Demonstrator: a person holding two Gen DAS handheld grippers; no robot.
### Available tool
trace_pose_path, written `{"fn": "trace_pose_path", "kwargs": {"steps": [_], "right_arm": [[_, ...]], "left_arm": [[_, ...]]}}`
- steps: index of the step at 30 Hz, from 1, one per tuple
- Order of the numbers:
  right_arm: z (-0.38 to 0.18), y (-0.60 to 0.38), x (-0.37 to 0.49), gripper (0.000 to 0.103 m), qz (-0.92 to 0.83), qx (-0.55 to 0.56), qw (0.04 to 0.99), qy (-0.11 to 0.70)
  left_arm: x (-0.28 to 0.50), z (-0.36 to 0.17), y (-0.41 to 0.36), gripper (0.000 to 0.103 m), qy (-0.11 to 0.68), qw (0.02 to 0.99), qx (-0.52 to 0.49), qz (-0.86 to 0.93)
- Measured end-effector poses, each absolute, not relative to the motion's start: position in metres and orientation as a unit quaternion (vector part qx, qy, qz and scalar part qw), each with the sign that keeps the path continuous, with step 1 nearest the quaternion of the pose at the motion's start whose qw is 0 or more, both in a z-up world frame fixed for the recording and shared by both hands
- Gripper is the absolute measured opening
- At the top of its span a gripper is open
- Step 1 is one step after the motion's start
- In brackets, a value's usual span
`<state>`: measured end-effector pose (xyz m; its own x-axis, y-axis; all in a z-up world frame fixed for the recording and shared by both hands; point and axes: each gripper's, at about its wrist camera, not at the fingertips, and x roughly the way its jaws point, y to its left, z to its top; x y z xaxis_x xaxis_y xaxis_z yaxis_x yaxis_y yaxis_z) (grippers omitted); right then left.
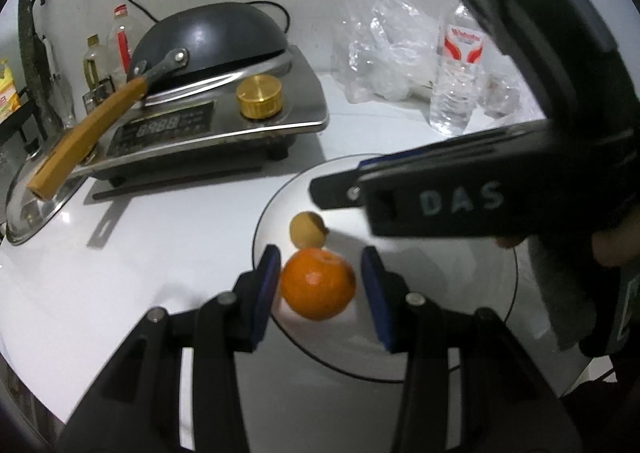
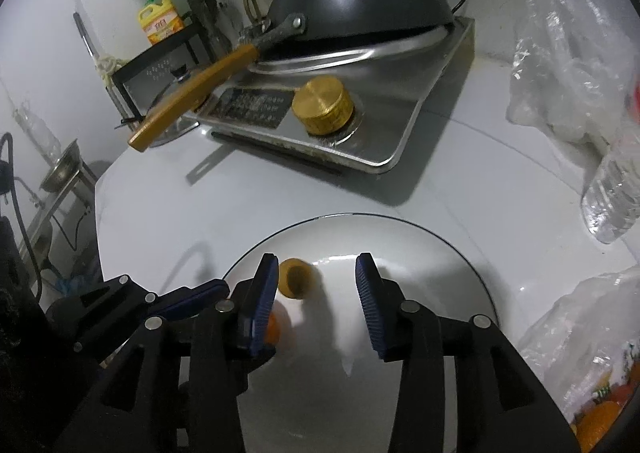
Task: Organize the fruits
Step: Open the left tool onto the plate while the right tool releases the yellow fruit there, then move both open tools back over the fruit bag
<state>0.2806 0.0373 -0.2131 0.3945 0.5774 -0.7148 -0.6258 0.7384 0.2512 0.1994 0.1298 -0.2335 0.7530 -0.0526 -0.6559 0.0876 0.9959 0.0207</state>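
A white plate with a thin black rim (image 1: 256,237) (image 2: 440,237) lies on the white counter. An orange (image 1: 318,283) rests on it between the pads of my left gripper (image 1: 321,251). The left pad sits against the orange and a thin gap shows at the right pad. Just beyond the orange lies a small round tan fruit (image 1: 307,230) (image 2: 296,277). My right gripper (image 2: 317,258) stands open over the plate, nothing between its pads, the tan fruit just past its left fingertip. In the left wrist view the right gripper (image 1: 336,193) reaches in from the right above the fruits. In the right wrist view, the right gripper's left finger hides most of the orange (image 2: 272,329).
An induction cooker (image 1: 224,125) (image 2: 360,125) with a gold knob carries an upturned black wok whose wooden handle (image 1: 80,137) juts left. A water bottle (image 1: 456,73) and crumpled plastic bags (image 1: 384,45) stand behind the plate. A bag of fruit (image 2: 600,409) lies at the right.
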Motion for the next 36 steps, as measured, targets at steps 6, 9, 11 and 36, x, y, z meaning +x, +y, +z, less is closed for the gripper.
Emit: {"fn": "trace_pose_path", "kwargs": {"steps": [6,9,11,36], "right_arm": [[-0.191,0.015,0.272,0.045,0.352,-0.012,0.854,0.384],[-0.179,0.002,0.263,0.046,0.349,-0.01,0.862,0.368],[-0.173,-0.005,0.258,0.046,0.346,-0.011,0.866,0.362],[-0.144,-0.089,0.217,0.046,0.321,-0.01,0.893,0.315]], "left_arm": [[0.192,-0.219,0.125,0.052,0.335,0.941,0.023,-0.034],[0.187,-0.211,0.122,0.054,0.327,0.944,0.028,-0.03],[0.185,-0.207,0.118,0.055,0.325,0.945,0.031,-0.028],[0.167,-0.169,0.077,0.055,0.305,0.952,0.003,-0.004]]}}
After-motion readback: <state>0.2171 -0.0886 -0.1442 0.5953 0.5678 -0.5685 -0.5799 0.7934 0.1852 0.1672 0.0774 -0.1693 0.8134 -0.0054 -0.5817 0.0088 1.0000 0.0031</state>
